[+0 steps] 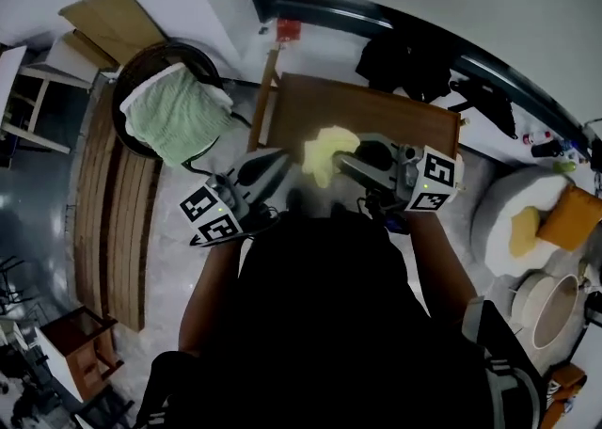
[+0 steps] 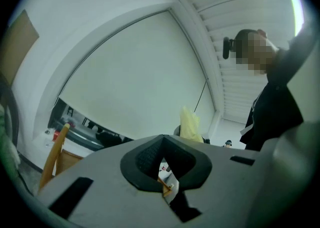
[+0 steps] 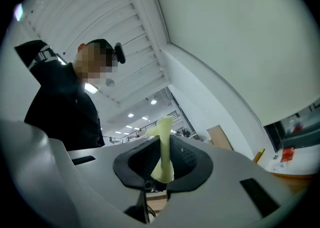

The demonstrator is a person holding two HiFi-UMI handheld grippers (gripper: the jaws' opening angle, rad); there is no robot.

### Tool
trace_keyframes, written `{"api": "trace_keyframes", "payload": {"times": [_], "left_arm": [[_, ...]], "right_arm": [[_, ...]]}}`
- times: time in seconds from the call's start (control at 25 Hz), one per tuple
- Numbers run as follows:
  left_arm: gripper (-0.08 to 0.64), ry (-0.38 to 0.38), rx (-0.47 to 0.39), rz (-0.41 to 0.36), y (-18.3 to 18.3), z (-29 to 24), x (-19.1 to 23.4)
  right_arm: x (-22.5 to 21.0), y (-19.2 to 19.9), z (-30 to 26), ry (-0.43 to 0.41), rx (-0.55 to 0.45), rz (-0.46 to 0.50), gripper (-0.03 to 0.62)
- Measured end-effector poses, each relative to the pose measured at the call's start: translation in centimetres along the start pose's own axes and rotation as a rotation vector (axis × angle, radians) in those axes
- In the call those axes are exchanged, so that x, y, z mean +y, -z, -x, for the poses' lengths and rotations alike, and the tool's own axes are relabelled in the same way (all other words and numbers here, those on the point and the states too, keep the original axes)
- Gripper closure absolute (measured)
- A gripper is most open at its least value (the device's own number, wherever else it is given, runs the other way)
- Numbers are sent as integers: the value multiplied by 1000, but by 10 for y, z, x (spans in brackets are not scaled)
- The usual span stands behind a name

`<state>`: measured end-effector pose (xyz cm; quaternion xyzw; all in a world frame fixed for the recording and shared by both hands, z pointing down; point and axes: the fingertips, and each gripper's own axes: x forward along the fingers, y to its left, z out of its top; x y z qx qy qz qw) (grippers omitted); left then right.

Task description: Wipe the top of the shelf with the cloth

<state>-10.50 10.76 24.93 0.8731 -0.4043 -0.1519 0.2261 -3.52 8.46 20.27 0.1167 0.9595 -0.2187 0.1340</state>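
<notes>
The brown shelf top point(image 1: 376, 115) lies ahead of me in the head view. A pale yellow cloth point(image 1: 326, 152) hangs bunched over its near edge, held up by my right gripper point(image 1: 350, 166). In the right gripper view the jaws are shut on a strip of the cloth point(image 3: 163, 152), which sticks up between the dark pads point(image 3: 186, 158). My left gripper point(image 1: 271, 169) is just left of the cloth, near the shelf's front corner. Its jaws are shut with nothing in them. The left gripper view points upward and shows the cloth point(image 2: 189, 124) beyond the closed pads point(image 2: 147, 156).
A green towel point(image 1: 179, 115) is draped over a dark round chair to the left. Wooden planks point(image 1: 113, 220) lie on the floor beside it. Dark clothing point(image 1: 406, 62) sits behind the shelf. A white pouf point(image 1: 503, 220) with yellow and orange cushions stands at the right.
</notes>
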Motion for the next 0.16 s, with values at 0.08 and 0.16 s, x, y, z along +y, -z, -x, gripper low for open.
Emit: {"api": "trace_keyframes", "payload": {"times": [0.08,0.16], "left_arm": [[551,-30,-5,15,19,-5,-11],[551,-60,-8,22,39,-11,-23]], "right_arm": [[5,4,20,-32,22,-23,549],[11,8,41,-66,40,-36,549]]}}
